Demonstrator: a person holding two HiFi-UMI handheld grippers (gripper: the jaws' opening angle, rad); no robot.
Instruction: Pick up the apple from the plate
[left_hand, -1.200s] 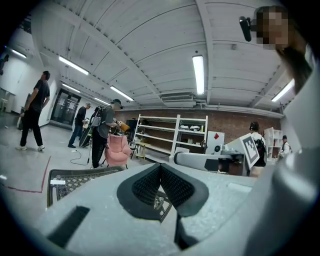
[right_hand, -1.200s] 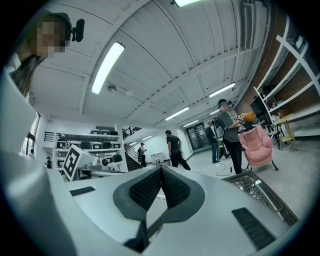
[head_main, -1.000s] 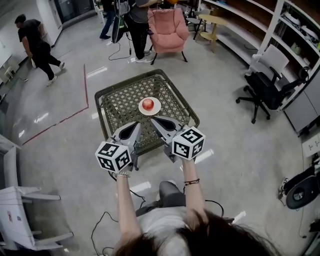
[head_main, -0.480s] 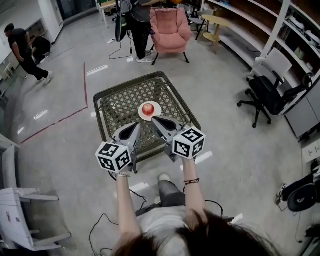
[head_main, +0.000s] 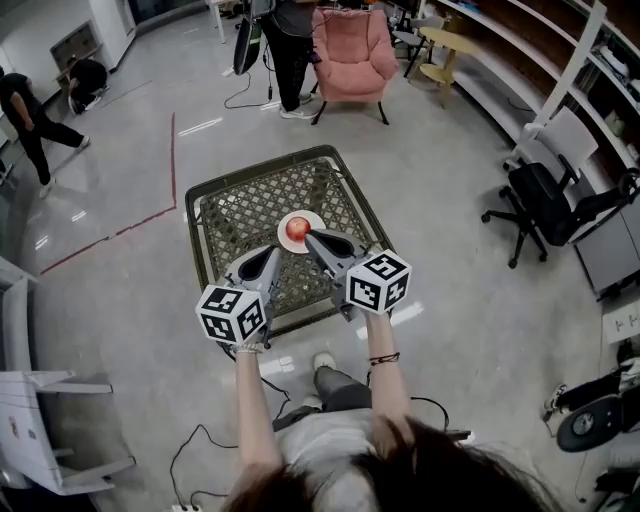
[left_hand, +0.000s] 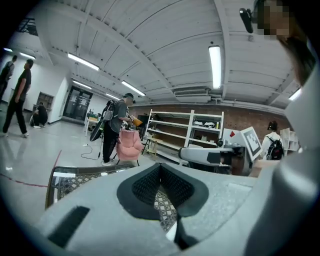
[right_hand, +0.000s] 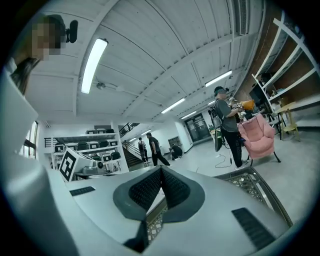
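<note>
A low square counter (head_main: 240, 215) stood on the glossy grey floor (head_main: 450, 200). Its top was an open lattice weave set in a dark frame with rounded corners. One round white plate (head_main: 283, 235) lay directly on the lattice, near the middle and a little to the right. On the floor, a red line (head_main: 120, 230) ran well to the left of the counter

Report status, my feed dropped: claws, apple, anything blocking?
Left claw shut, empty, short of the plate. Right claw shut, empty, tip near the apple. Apple on plate, not gripped. Nothing blocking it.
</note>
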